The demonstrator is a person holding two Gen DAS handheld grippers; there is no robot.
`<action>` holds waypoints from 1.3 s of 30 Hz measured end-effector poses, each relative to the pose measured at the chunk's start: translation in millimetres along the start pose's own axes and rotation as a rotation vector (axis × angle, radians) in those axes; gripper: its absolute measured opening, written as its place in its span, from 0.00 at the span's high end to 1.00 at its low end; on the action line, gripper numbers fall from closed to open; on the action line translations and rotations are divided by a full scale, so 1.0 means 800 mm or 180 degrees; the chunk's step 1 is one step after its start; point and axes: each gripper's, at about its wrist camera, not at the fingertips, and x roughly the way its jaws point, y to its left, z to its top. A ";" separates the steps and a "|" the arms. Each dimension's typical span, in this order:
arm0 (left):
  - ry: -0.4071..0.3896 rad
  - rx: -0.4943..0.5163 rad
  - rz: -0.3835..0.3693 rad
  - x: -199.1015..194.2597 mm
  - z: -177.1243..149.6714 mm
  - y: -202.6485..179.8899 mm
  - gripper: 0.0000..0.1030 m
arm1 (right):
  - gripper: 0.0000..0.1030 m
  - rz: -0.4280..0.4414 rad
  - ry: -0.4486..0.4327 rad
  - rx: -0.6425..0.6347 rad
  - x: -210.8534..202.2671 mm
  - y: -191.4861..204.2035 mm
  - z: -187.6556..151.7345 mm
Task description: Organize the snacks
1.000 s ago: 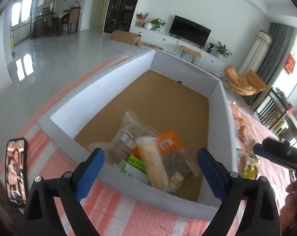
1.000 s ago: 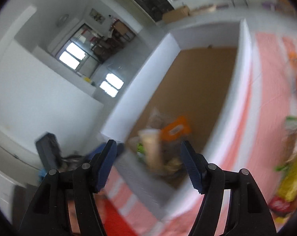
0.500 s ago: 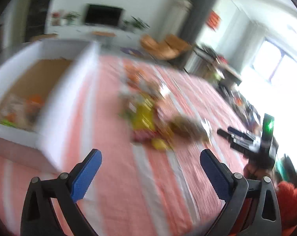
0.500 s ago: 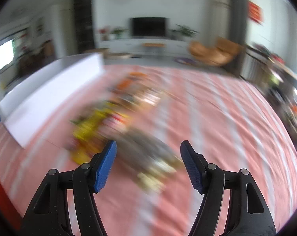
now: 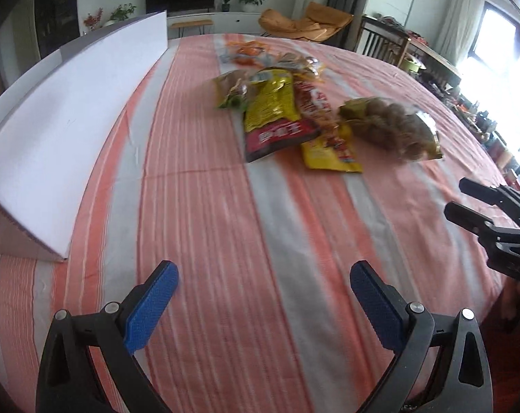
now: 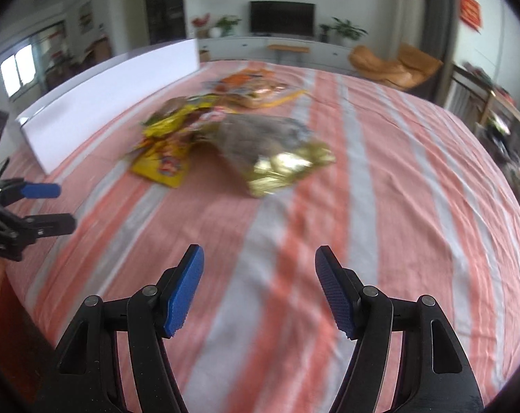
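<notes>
A pile of snack bags lies on the striped cloth (image 5: pixel 225 206). It includes a yellow-and-red bag (image 5: pixel 277 113), a flat yellow bag (image 5: pixel 328 155) and a gold bag of round brown snacks (image 5: pixel 390 127), blurred in the right wrist view (image 6: pixel 277 151). Orange packets (image 5: pixel 246 50) lie farther back. My left gripper (image 5: pixel 263 272) is open over bare cloth, well short of the pile. My right gripper (image 6: pixel 260 253) is open too, nothing between its fingers, with the gold bag ahead of it. Each gripper shows in the other's view, the right (image 5: pixel 456 194) and the left (image 6: pixel 64 206).
A tall white box (image 5: pixel 71 110) stands along the left side of the table, its inside hidden from here. The table's near edge runs just below both grippers. A living room with a TV, chairs and plants lies behind.
Both views have swung from the white box, with snacks inside, to the pile on the cloth. Both grippers have dropped closer to the table and stayed empty.
</notes>
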 end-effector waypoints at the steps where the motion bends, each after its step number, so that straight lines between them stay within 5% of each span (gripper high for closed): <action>1: -0.0035 0.0024 0.0022 -0.001 -0.002 0.001 0.03 | 0.31 0.0010 0.0004 -0.0049 0.001 0.006 0.001; 16: -0.0109 0.0324 0.0217 0.008 -0.008 -0.009 0.00 | 0.31 0.0025 0.0172 0.0079 0.017 0.004 -0.012; 25: -0.0141 0.0321 0.0226 0.008 -0.007 -0.011 0.00 | 0.31 0.0045 0.0362 0.0129 0.039 -0.001 0.025; 28: -0.0143 0.0322 0.0225 0.008 -0.008 -0.011 0.00 | 0.31 -0.0275 0.0427 0.0194 0.069 -0.026 0.054; 32: -0.0142 0.0324 0.0224 0.008 -0.008 -0.011 0.00 | 0.32 -0.0525 0.0358 0.0756 0.090 -0.082 0.084; 35: -0.0143 0.0321 0.0227 0.008 -0.008 -0.011 0.00 | 0.31 -0.0340 0.0302 0.0967 0.079 -0.091 0.078; 39: -0.0142 0.0317 0.0231 0.009 -0.006 -0.012 0.00 | 0.31 -0.0383 0.0307 0.0753 0.062 -0.076 0.048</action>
